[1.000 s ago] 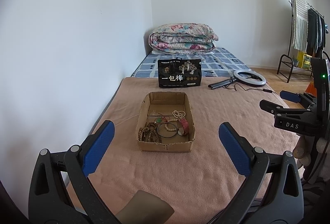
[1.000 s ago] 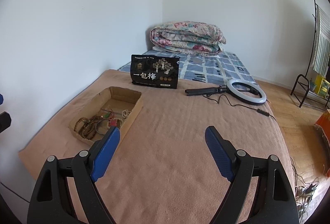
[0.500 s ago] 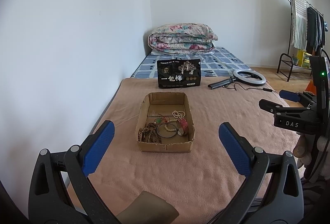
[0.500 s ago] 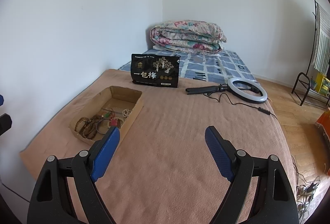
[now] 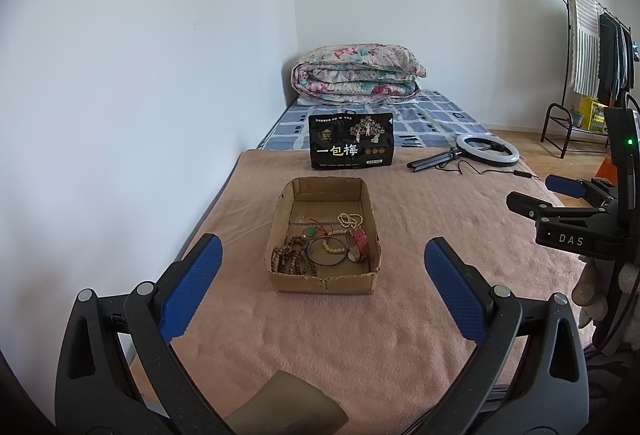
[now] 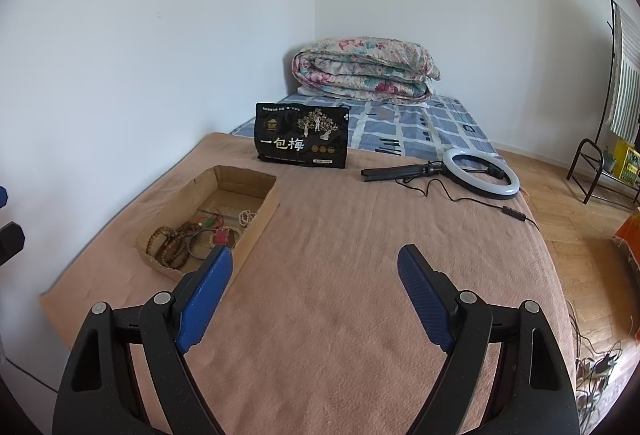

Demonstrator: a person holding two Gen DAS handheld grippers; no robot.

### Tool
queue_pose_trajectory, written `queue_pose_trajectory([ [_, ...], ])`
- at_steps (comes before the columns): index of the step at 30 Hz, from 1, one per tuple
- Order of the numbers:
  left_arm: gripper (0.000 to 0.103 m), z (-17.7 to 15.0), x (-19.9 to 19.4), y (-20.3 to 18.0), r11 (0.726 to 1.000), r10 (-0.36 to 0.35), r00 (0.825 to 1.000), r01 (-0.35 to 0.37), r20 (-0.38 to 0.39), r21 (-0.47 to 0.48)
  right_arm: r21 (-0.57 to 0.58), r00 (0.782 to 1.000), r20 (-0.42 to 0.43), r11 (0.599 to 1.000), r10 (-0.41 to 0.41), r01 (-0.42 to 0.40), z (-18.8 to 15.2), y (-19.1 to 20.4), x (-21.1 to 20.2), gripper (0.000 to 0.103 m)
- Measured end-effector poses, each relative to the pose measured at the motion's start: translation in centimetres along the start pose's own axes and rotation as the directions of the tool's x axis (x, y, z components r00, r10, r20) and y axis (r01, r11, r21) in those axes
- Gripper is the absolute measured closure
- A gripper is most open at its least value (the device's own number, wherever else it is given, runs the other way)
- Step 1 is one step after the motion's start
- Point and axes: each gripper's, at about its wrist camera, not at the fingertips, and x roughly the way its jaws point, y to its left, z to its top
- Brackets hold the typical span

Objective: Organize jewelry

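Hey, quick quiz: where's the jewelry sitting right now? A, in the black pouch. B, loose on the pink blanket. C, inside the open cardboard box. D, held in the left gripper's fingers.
C: the bead bracelets and pearl strand lie inside the cardboard box; both grippers are open and empty.

I see plain white walls meeting in a corner behind a bed covered by a pinkish-brown blanket. A folded floral quilt lies at its far end on a blue checked sheet. Wooden parquet floor runs to my right, where a black clothes rack stands in daylight.
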Motion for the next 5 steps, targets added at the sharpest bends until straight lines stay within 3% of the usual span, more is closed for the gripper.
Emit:
queue_pose_trajectory([
  [5, 0.0, 0.0, 0.18, 0.18, 1.0, 0.016, 1.0, -0.016, 0.017, 0.017, 0.001, 1.0, -0.001, 1.0, 0.0, 0.0, -0.02, -0.08, -0.03, 0.018],
])
